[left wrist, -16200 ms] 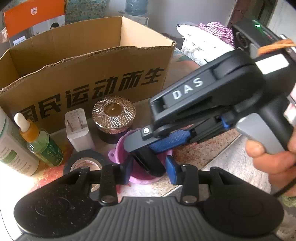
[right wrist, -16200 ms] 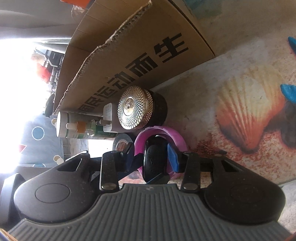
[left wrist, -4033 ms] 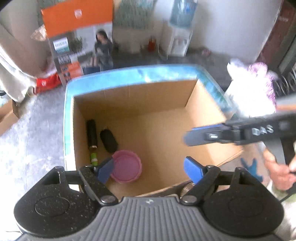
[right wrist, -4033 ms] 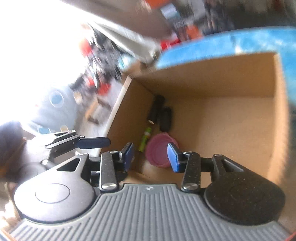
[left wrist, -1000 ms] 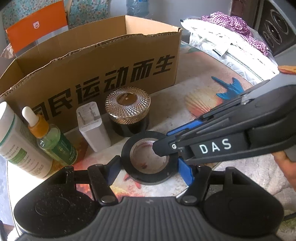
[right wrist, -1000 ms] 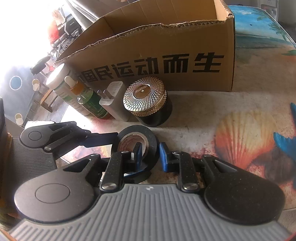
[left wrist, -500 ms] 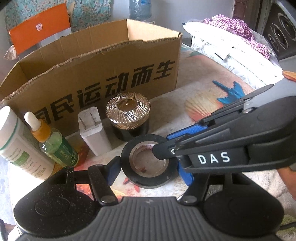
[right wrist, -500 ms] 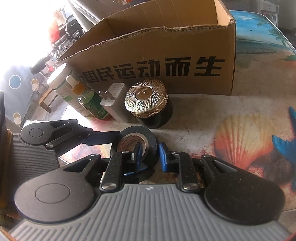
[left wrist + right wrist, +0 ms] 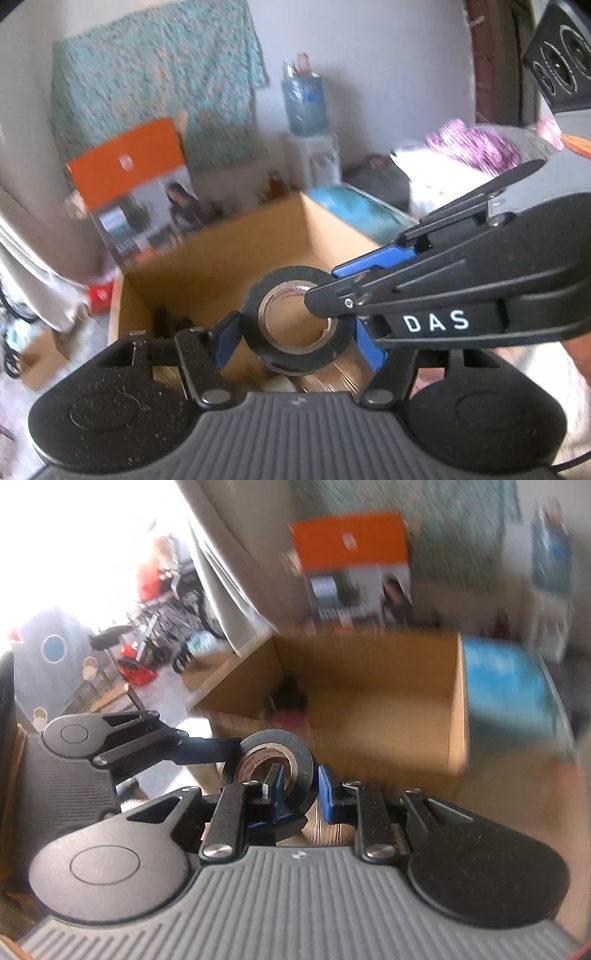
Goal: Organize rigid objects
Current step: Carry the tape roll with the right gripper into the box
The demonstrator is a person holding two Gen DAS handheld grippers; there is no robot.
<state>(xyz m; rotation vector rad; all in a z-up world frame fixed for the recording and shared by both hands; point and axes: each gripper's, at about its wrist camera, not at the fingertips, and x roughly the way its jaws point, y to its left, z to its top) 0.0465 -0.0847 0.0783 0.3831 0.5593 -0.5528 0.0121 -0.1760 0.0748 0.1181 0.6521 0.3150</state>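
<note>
Left wrist view: we hold a black roll of tape (image 9: 295, 321) in the air with both grippers, in front of the open cardboard box (image 9: 236, 251) at twelve o'clock. Our left gripper (image 9: 295, 338) clasps the roll from outside, its blue pads pressed against the sides at nine and three o'clock, jaws about half spread. Our right gripper (image 9: 332, 291) comes in from three o'clock and pinches the roll's wall, one finger inside the core, jaws nearly closed. In the right wrist view, the roll (image 9: 271, 760) sits tilted between the right gripper's (image 9: 299, 782) blue fingertips, and the box (image 9: 369, 701) stands beyond, blurred, with dark and pink things inside.
</note>
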